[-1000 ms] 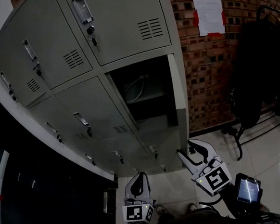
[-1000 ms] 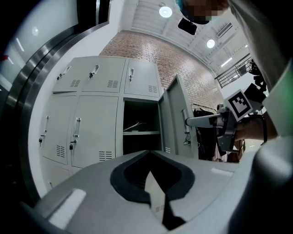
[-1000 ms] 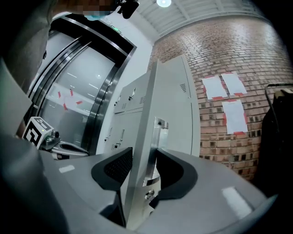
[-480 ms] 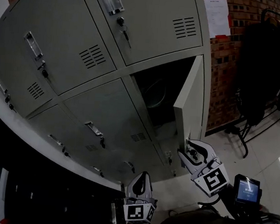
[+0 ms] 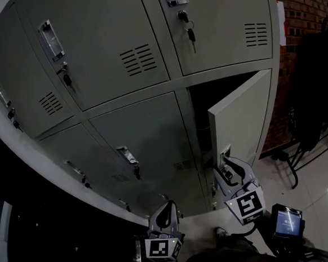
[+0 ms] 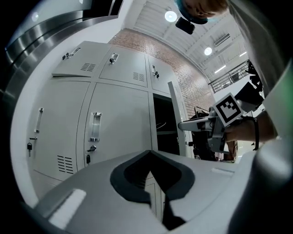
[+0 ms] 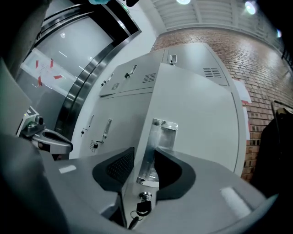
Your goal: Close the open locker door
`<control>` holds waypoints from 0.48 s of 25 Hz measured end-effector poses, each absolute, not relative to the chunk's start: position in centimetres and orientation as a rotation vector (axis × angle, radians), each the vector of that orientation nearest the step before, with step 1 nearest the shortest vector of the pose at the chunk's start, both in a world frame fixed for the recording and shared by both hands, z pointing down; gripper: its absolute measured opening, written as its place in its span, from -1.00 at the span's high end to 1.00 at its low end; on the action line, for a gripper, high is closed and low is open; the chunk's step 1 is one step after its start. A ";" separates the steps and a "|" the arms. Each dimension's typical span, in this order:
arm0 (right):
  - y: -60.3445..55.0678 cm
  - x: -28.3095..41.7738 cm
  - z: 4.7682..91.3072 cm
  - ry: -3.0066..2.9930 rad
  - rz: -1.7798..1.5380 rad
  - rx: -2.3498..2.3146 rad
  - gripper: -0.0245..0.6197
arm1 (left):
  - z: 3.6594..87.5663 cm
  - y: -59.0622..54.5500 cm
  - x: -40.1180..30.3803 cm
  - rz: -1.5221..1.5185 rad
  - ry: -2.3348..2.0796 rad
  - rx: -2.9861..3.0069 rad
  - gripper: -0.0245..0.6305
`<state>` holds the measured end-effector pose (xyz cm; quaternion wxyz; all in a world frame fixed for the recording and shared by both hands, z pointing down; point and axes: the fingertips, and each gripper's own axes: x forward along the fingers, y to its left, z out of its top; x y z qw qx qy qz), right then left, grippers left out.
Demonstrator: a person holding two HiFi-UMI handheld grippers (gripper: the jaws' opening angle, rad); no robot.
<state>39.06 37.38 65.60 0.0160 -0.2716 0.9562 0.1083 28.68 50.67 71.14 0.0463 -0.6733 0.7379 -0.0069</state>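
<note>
Beside a red brick wall (image 7: 256, 59), the grey metal locker door (image 5: 238, 122) stands half open at the right end of a bank of grey steel lockers (image 5: 102, 55); the right claw (image 5: 224, 167) straddles its free edge by the chrome recessed handle (image 7: 162, 132), jaws just closing and clamped on the sheet metal; the left claw (image 5: 167, 206), jaws together and empty, hangs low before closed doors.

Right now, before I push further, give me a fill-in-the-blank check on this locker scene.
The locker door stands partly ____.
Of the two grippers, the ____ one has the door's edge between its jaws.
From that door's lock hangs a ____.
The left gripper holds ____.
Missing: open; right; key; nothing.
The right gripper has just been closing its jaws.
</note>
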 end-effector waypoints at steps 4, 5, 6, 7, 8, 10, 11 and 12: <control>35.8 36.7 65.7 2.989 0.371 -0.819 0.47 | 70.8 48.9 27.2 -0.009 2.270 -2.022 0.92; 35.5 36.3 65.7 2.995 0.375 -0.814 0.46 | 70.7 48.5 27.0 -0.007 2.269 -2.020 0.92; 35.1 35.9 65.8 2.999 0.380 -0.810 0.46 | 70.5 48.1 26.9 -0.006 2.266 -2.017 0.92; 34.8 35.5 65.8 3.002 0.384 -0.807 0.46 | 70.3 47.8 26.7 -0.005 2.263 -2.013 0.92; 34.5 35.2 65.8 3.004 0.388 -0.807 0.46 | 70.2 47.5 26.5 -0.003 2.263 -2.008 0.92; 33.8 34.6 65.8 3.004 0.394 -0.811 0.45 | 70.2 47.0 26.0 -0.004 2.269 -1.997 0.92; 33.5 34.3 65.8 3.004 0.397 -0.813 0.45 | 70.3 46.9 25.9 -0.009 2.274 -1.991 0.92; 33.2 34.0 65.9 3.006 0.400 -0.815 0.45 | 70.4 46.8 25.7 -0.014 2.279 -1.985 0.92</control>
